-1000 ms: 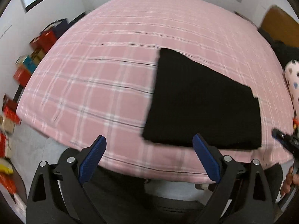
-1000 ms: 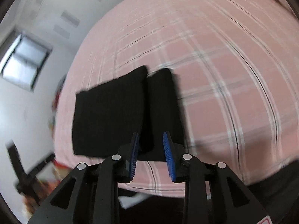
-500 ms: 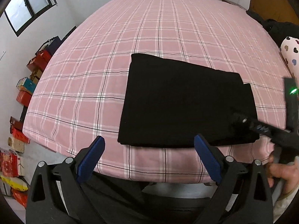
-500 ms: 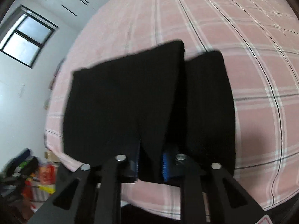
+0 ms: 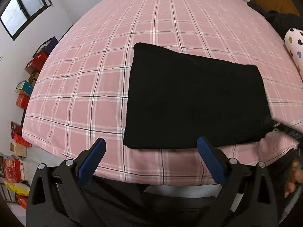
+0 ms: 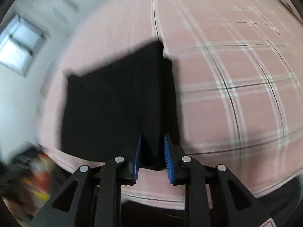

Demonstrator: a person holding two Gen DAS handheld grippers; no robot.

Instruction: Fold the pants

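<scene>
While black pants [image 5: 195, 102] lie folded near the bed [image 5: 106, 71] front edge, right tool [image 6: 152, 151] narrowly pinching their near corner, left tool [image 5: 151, 151] spread wide, idle: best lowering flat, squaring edges before release

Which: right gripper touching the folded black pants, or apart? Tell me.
Touching: right wrist view shows right gripper pinching folded black pants between its pads.
</scene>
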